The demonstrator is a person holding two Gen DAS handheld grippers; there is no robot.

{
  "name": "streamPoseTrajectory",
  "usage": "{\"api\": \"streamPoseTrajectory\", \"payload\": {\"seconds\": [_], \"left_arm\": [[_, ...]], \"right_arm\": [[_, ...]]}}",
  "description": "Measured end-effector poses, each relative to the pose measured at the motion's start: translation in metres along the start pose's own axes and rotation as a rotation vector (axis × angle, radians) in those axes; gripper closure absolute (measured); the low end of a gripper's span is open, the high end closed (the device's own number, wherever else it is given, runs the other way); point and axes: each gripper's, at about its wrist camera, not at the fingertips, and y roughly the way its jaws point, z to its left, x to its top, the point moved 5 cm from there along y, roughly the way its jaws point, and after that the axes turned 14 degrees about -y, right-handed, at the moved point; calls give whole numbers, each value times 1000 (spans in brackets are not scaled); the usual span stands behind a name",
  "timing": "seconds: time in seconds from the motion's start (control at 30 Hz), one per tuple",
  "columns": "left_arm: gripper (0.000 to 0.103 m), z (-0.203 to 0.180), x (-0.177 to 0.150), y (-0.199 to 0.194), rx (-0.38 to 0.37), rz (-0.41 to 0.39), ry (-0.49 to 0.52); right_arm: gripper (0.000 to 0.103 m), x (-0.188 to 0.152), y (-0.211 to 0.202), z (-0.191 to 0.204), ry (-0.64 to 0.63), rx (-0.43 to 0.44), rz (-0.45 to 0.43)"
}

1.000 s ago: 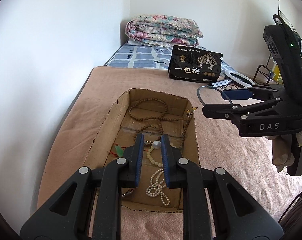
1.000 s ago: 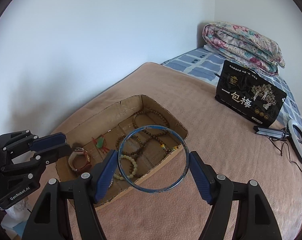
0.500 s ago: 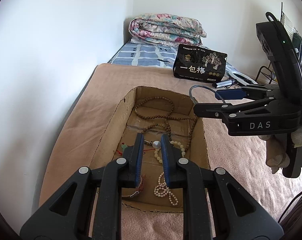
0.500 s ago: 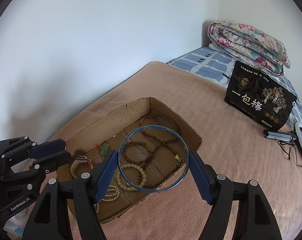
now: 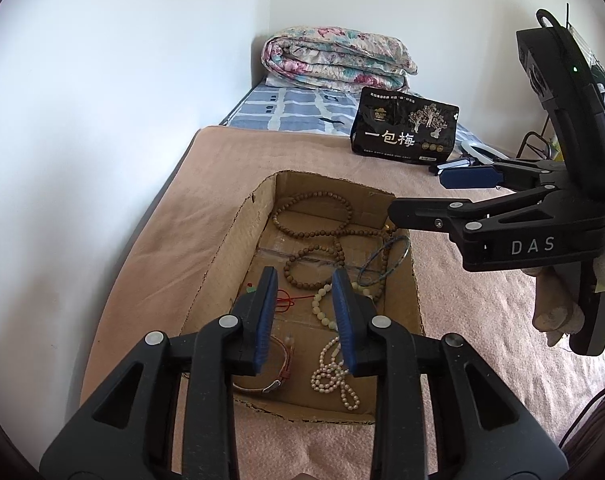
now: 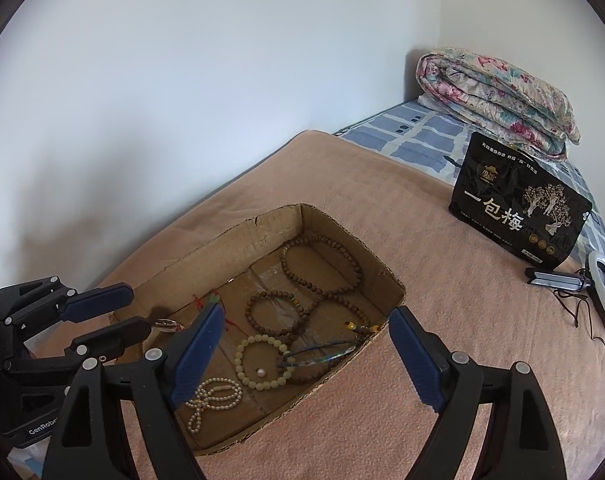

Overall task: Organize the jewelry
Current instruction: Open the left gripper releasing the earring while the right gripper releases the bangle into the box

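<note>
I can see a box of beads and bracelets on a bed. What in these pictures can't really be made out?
- Watch: left wrist view, the left fingers hide half; right wrist view, only a sliver shows.
- Green charm on red string: both views, too small, partly behind fingers.
- Small print on the black bag: too small.
- Blue bangle: right wrist view, the cardboard box wall hides its near part.
- Ring light: cut by the edge.

brown box (image 6: 238,236), blue bangle (image 6: 322,354), floral quilt (image 6: 498,92)
</note>
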Motion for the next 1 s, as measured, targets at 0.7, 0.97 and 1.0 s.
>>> {"api": "streamPoseTrajectory", "payload": {"seconds": [0.7, 0.97, 1.0], "left_arm": [[76, -26, 1, -50, 13, -72, 23], [75, -41, -3, -83, 23, -109, 32], [75, -42, -4, -87, 26, -112, 33]], "right_arm": [[17, -12, -55, -2, 8, -45, -47], [15, -23, -93, -1, 19, -80, -83], [14, -25, -98, -1, 21, -84, -88]]}}
